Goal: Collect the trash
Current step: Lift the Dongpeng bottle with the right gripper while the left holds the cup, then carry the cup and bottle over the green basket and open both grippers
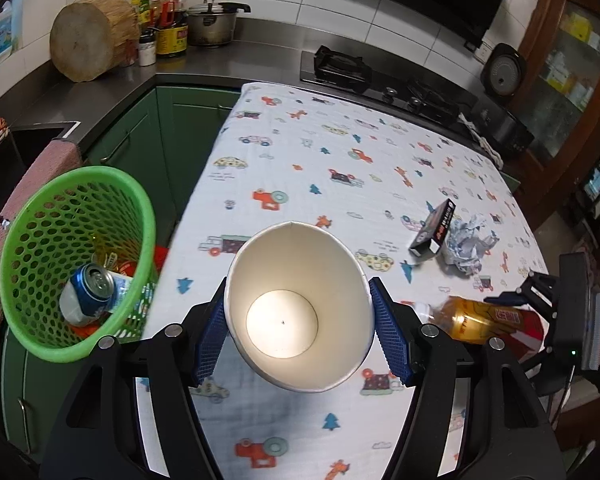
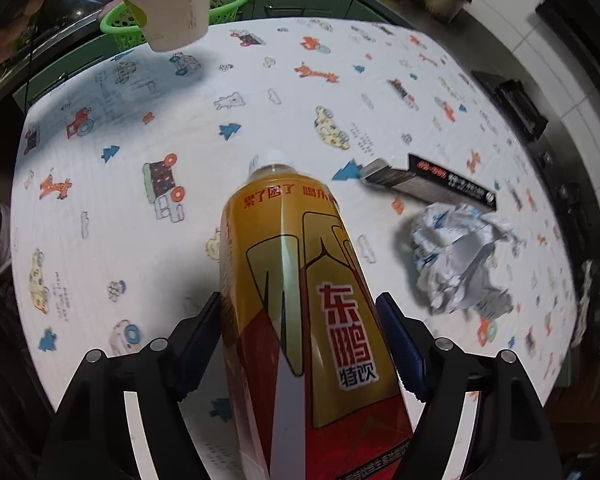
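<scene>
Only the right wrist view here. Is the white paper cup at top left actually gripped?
Observer: Yes. The left gripper's blue fingers press both sides of the white paper cup.
Reviewer: My view is mostly the yellow-and-red plastic drink bottle. Anything inside the cup?
Observer: No, it is empty.
Reviewer: And the green perforated plastic basket behind it?
Observer: It holds a dented blue-and-silver drinks can, with other litter beneath.
</scene>
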A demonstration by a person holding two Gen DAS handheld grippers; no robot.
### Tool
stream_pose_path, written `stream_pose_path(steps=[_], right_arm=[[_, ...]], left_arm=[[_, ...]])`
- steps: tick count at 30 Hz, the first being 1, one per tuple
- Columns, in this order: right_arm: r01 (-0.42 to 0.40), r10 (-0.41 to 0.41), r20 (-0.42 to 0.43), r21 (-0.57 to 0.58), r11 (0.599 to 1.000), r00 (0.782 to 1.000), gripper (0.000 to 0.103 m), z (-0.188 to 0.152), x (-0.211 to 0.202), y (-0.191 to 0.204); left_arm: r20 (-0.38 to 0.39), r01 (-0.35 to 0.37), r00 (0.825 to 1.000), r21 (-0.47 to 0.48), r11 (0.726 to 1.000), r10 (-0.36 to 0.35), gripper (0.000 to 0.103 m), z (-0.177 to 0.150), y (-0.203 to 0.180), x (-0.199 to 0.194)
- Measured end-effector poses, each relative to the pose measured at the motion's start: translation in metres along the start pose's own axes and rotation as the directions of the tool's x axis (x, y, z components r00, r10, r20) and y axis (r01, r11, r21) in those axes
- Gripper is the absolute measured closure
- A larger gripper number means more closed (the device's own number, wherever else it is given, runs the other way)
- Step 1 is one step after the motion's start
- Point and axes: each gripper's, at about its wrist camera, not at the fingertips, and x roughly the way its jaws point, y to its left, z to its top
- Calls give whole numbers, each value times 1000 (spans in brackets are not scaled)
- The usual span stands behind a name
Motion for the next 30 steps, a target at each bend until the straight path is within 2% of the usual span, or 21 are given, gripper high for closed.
stream_pose_path(steps=[7,9,10,18,24,30], right_arm=[[2,-1,-14,13,1000,1000,24,10,5,6],[4,-4,-26,4,1000,1000,30,13,8,9],[-2,2,-33,1,1000,999,37,14,10,10],[21,-22,-54,-8,1000,998,37,17,10,16],[21,-22,16,15,1000,1000,38,34,-11,20],[-2,-3,121,38,999,993,38,72,-30,29]], left_arm=[[5,8,1000,0,1000,-8,38,-1,10,-4],[9,6,1000,-3,1000,-6,38,-1,14,-6],[11,3,1000,-5,1000,-3,37,-1,16,-7],[35,-33,999,-53,998,35,37,4,51,-18],[46,-101,993,-109,989,107,38,12,98,-23],[41,-183,980,-177,967,193,37,18,150,-20]])
